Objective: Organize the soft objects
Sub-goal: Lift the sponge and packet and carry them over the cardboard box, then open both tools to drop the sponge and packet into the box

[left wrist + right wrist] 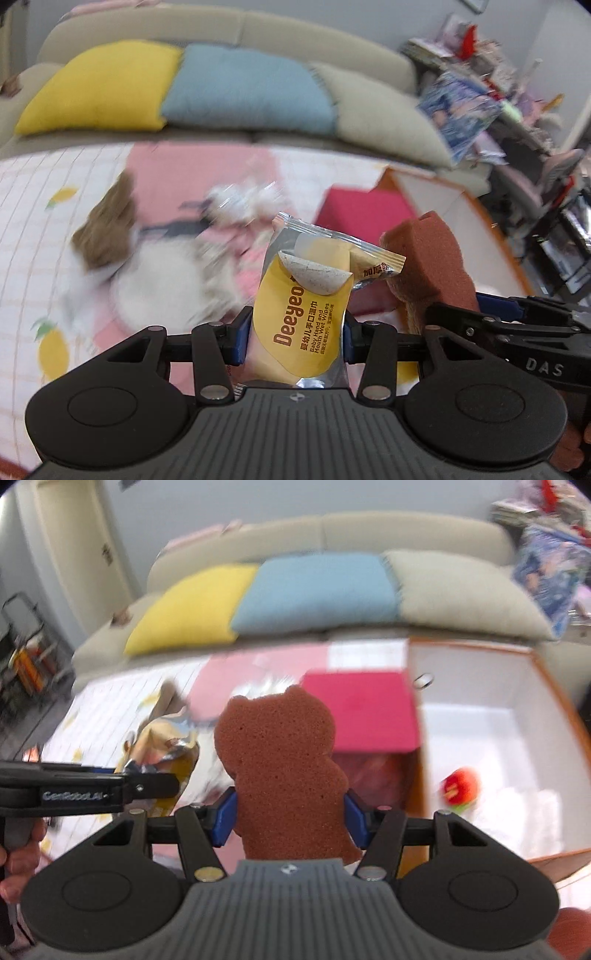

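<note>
My left gripper [295,338] is shut on a yellow pack of baby wet wipes [301,314], held upright above the patterned blanket [44,206]. Its blue pads press the pack's two sides. My right gripper [290,818] is shut on a brown bear-shaped sponge [280,760], also held upright. In the left wrist view the sponge [432,258] and the right gripper's black body show at the right. In the right wrist view the wipes pack [166,746] and the left gripper's body show at the left, close beside the sponge.
A white box with an orange rim [535,672] stands to the right, holding a red ball [460,786]. A pink box [365,712] sits beside it. A brown cloth [107,229] and white fluffy items [162,280] lie on the blanket. Yellow, blue and beige cushions [247,88] line the sofa behind.
</note>
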Motion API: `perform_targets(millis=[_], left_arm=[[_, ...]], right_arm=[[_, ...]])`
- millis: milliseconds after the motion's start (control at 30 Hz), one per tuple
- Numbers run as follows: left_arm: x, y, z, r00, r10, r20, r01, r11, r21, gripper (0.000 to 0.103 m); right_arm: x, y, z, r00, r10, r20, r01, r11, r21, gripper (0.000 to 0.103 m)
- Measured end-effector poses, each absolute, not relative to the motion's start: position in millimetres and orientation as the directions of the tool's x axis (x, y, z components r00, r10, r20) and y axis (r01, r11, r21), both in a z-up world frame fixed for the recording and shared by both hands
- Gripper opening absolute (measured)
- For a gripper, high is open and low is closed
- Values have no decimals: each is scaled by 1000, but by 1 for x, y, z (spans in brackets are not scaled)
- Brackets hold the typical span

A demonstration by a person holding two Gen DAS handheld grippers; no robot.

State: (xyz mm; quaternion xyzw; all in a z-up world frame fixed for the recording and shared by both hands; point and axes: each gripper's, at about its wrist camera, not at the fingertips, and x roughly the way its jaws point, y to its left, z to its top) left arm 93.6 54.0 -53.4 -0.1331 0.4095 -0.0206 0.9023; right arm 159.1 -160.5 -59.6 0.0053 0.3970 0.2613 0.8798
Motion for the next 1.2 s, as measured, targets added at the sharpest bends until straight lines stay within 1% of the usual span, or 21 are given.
perform_targets(millis=[133, 300, 367, 500, 600, 700, 767, 833, 1033, 1100, 1200], left_arm=[[119, 25, -32, 678, -219, -702, 25, 961, -276, 52], [164, -27, -12, 671, -279, -687, 150, 958, -243, 52], [185, -48, -9, 654, -296, -696, 181, 955, -236, 52], [226, -94, -13, 621, -294, -727, 262, 952, -160, 52], [255, -119, -29, 576, -266, -773, 287, 951, -113, 52], [276, -136, -50, 536, -204, -819, 280, 958, -55, 52], [288, -141, -65, 489, -184, -853, 278, 959, -47, 52], [300, -144, -81, 441, -163, -883, 267, 963, -44, 52], [319, -159, -91, 440, -56, -896, 306, 948, 91, 51], [326, -163, -92, 429, -59, -901, 309, 947, 85, 51], [331, -169, -95, 400, -95, -912, 314, 949, 39, 51]], right_arm=[[172, -199, -43, 602, 437, -668, -376, 894, 245, 59], [195, -248, -32, 647, 368, -668, -269, 930, 252, 59], [206, -267, -32, 658, 321, -681, -220, 947, 234, 59], [234, -291, -43, 651, 249, -717, -161, 969, 190, 59], [255, -302, -58, 617, 211, -758, -145, 977, 154, 59], [275, -300, -75, 587, 183, -789, -162, 981, 106, 59], [284, -297, -87, 573, 167, -803, -186, 980, 71, 59], [291, -294, -100, 544, 176, -820, -204, 976, 74, 59], [313, -285, -124, 486, 170, -857, -242, 969, 55, 59], [320, -279, -130, 473, 146, -869, -262, 965, 19, 59], [322, -276, -134, 468, 87, -880, -268, 962, -47, 59]])
